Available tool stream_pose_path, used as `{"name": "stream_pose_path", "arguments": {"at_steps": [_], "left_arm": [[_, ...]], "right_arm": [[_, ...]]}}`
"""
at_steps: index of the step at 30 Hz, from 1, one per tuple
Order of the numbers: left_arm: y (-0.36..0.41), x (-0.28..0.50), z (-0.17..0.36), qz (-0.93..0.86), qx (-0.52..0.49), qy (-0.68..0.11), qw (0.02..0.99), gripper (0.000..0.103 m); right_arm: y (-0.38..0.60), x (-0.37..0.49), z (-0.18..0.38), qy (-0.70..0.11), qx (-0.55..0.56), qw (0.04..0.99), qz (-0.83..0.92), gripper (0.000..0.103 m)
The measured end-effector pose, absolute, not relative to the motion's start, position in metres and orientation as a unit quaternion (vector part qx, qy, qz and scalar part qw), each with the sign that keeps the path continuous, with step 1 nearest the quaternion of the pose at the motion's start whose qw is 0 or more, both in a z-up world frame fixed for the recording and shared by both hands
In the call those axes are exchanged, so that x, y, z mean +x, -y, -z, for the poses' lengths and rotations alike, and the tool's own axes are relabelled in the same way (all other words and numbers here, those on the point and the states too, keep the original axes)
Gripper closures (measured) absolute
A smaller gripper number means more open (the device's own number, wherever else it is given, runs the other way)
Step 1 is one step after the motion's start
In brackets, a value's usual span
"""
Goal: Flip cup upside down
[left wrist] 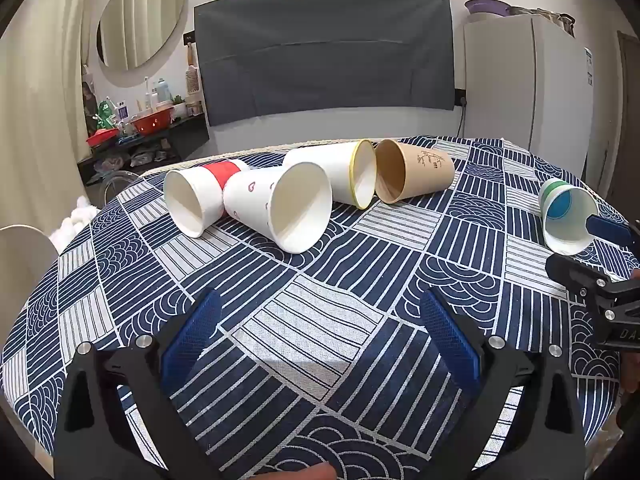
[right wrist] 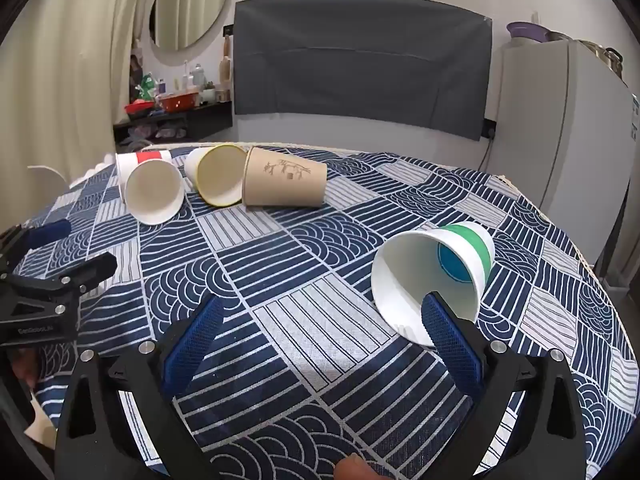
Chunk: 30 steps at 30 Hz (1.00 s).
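Note:
Several paper cups lie on their sides on the blue patterned tablecloth [left wrist: 320,320]. A white cup with a green band [right wrist: 436,272] lies at the right, its mouth facing me; it also shows in the left wrist view [left wrist: 568,212]. My right gripper [right wrist: 320,320] is open, its right finger just in front of that cup's rim. My left gripper [left wrist: 320,320] is open and empty over bare cloth. Farther back lie a red-banded cup [left wrist: 196,200], a heart-print cup [left wrist: 280,208], a yellow-rimmed cup [left wrist: 344,176] and a brown cup [left wrist: 416,170].
The table's far edge runs behind the cups. A chair back [left wrist: 24,256] stands at the left. A fridge [left wrist: 532,88] stands at the right, and a cluttered shelf [left wrist: 140,128] at the back left. The right gripper [left wrist: 600,264] shows at the left view's right edge.

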<state>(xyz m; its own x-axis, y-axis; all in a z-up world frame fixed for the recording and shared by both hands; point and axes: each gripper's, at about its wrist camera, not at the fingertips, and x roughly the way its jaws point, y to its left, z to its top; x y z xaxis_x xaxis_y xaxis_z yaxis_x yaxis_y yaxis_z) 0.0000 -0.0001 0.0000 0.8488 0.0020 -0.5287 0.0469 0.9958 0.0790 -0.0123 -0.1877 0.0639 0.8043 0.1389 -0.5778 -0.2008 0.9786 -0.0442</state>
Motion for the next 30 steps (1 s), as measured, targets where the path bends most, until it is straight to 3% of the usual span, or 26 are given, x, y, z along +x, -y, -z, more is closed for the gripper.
{"name": "stream_pose_path", "arguments": {"at_steps": [30], "left_arm": [[0.0023,-0.0012,-0.002,0.019,0.053,-0.274,0.96,0.006]], "right_arm": [[0.187,-0.0125,-0.0643,-0.299,-0.055,0.949,-0.089,0.008]]}}
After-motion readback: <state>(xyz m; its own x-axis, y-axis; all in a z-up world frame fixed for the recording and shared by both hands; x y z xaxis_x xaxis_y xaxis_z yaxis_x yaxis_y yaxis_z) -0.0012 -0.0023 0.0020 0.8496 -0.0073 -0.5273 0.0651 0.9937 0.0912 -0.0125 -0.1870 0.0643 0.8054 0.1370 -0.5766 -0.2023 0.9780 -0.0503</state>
